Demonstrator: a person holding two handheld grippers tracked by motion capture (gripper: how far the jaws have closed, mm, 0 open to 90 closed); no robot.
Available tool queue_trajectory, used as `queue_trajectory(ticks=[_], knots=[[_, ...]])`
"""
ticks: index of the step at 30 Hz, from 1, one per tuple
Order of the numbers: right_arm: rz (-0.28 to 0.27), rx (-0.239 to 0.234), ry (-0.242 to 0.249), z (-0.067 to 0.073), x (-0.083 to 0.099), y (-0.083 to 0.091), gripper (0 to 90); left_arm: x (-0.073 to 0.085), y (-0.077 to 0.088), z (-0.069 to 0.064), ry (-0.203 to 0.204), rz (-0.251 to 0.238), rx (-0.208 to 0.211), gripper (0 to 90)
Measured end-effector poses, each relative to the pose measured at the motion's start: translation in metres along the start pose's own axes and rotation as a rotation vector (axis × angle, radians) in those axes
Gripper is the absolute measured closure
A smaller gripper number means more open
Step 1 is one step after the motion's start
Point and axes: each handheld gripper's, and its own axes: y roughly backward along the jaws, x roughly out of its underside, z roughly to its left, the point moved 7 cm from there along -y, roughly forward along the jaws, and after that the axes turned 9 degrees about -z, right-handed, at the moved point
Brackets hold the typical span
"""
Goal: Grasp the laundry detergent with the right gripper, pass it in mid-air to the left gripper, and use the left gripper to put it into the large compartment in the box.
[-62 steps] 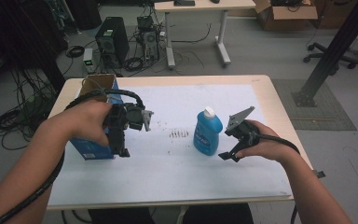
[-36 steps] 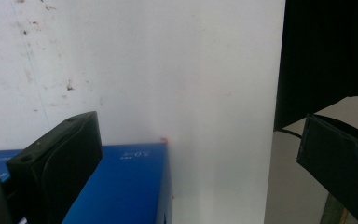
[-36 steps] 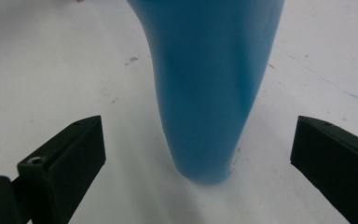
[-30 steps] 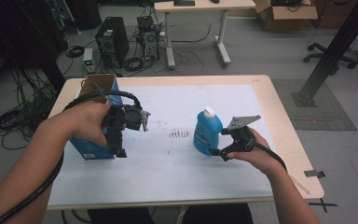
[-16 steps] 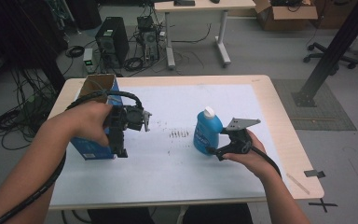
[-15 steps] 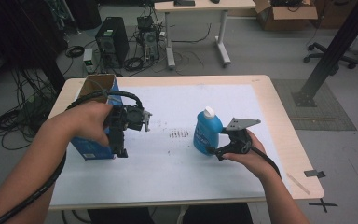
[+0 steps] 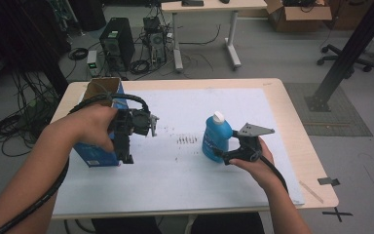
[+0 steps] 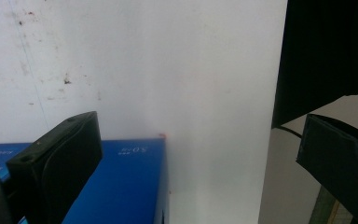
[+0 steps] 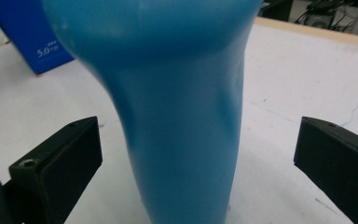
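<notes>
The right gripper (image 9: 198, 172) has its jaws wide apart, one on each side of the blue bottle (image 9: 177, 112), and neither touches it. The bottle (image 7: 216, 138) stands upright with its white cap on, near the middle of the white table cover (image 7: 190, 190). The left gripper (image 8: 186, 172) is also spread wide and holds nothing; one jaw hangs above the blue box (image 8: 121, 186) (an open carton at the left edge of the table (image 7: 302, 146)). I judge the work has only begun: the approach is made, but closing on the bottle and lifting it remain.
</notes>
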Motion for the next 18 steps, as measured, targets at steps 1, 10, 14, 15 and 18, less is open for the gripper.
queue_trajectory(ticks=[1,10,14,15,18], knots=[[-0.010,0.001,-0.003,0.001,0.000,-0.001,0.4,0.000,0.000,0.000,-0.002,0.005,0.001,0.4],[-0.063,0.045,-0.007,0.004,-0.001,-0.005,0.2,-0.001,0.000,-0.001,-0.006,0.003,-0.001,0.4],[-0.074,0.056,-0.012,0.007,0.000,-0.008,0.1,-0.002,-0.001,-0.001,-0.011,-0.002,-0.001,0.4],[-0.076,0.053,-0.013,0.008,0.000,-0.009,0.1,-0.002,-0.001,-0.001,-0.011,0.000,0.002,0.4],[-0.086,0.061,-0.016,0.009,0.000,-0.011,0.1,-0.002,-0.001,0.000,-0.011,-0.001,0.000,0.4]])
